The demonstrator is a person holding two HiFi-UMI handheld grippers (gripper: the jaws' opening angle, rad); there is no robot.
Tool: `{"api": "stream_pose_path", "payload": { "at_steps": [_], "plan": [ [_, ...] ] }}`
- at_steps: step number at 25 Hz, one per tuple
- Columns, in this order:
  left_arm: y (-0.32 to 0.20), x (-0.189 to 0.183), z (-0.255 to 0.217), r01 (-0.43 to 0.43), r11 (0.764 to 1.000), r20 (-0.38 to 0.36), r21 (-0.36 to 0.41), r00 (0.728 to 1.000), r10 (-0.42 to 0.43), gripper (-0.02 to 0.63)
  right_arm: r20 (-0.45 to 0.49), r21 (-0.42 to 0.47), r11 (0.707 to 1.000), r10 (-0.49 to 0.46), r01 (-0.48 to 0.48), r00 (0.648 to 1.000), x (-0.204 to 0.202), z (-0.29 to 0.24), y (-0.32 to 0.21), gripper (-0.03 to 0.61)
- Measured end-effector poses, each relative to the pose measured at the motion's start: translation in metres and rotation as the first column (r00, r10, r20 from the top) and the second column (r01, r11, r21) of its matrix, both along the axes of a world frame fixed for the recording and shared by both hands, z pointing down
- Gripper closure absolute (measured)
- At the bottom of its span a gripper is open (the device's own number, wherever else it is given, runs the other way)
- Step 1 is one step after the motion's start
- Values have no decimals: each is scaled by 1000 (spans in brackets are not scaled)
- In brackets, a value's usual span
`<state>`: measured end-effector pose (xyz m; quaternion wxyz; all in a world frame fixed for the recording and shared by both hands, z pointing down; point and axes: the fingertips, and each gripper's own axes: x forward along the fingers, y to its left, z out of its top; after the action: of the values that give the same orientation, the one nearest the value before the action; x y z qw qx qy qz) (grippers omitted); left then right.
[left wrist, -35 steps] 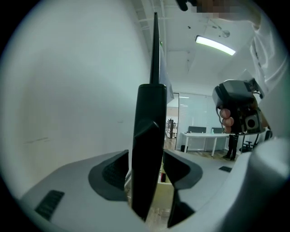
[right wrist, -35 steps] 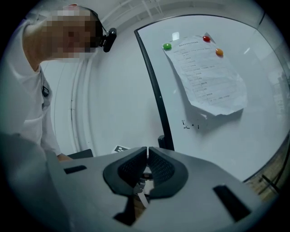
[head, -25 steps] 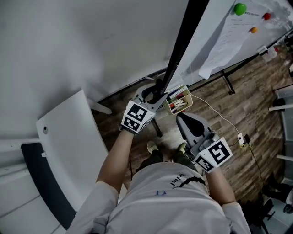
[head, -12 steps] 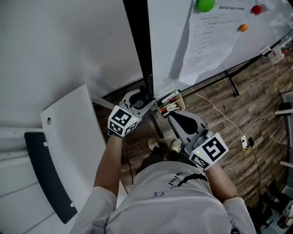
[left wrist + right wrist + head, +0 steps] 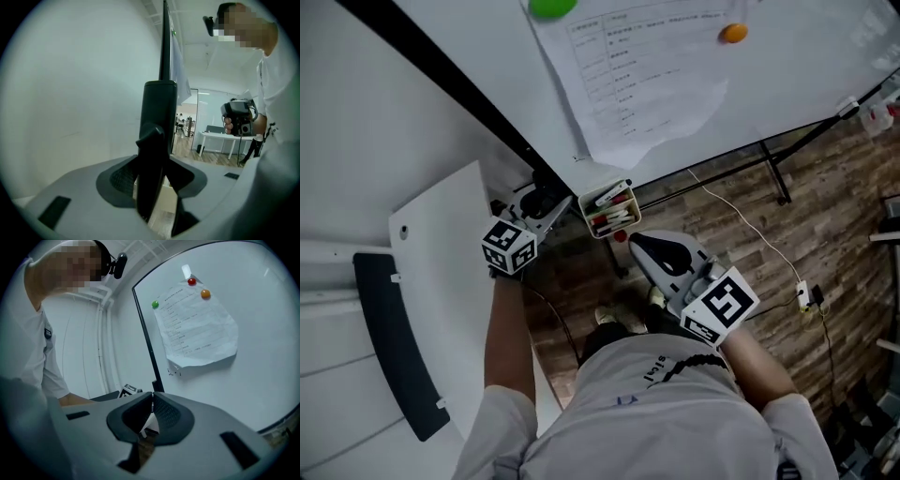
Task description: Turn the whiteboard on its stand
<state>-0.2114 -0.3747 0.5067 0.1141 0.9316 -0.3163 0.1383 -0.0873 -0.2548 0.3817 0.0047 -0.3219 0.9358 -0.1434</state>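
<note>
The whiteboard fills the top of the head view, with a sheet of paper held on it by a green magnet and an orange one. Its black frame edge runs down to my left gripper, which is shut on it. In the left gripper view that frame stands upright between the jaws of the left gripper. My right gripper hangs below the board, shut and empty; in its own view the right gripper faces the board.
A pen tray hangs at the board's lower edge beside the left gripper. The black stand legs rest on the wooden floor, with a white cable to a power strip. A white panel leans at the left.
The board has swung round with its frame edge moving left, so its face with the paper now shows wide. My left gripper went left with the frame. The right gripper barely moved.
</note>
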Motion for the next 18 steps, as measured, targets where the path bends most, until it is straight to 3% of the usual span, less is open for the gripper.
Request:
{"api": "stream_pose_path", "payload": {
  "at_steps": [4,18],
  "plan": [
    [1,-4,1,50,999,1,-19,999,-50,420,23,-3,1000,22,-22,999,22,-3,3,565],
    [-2,-4,0,4,1000,-2,-12,1000,-4,422,-6,4,996,86,-86,996,12,-2,14,565]
  ]
}}
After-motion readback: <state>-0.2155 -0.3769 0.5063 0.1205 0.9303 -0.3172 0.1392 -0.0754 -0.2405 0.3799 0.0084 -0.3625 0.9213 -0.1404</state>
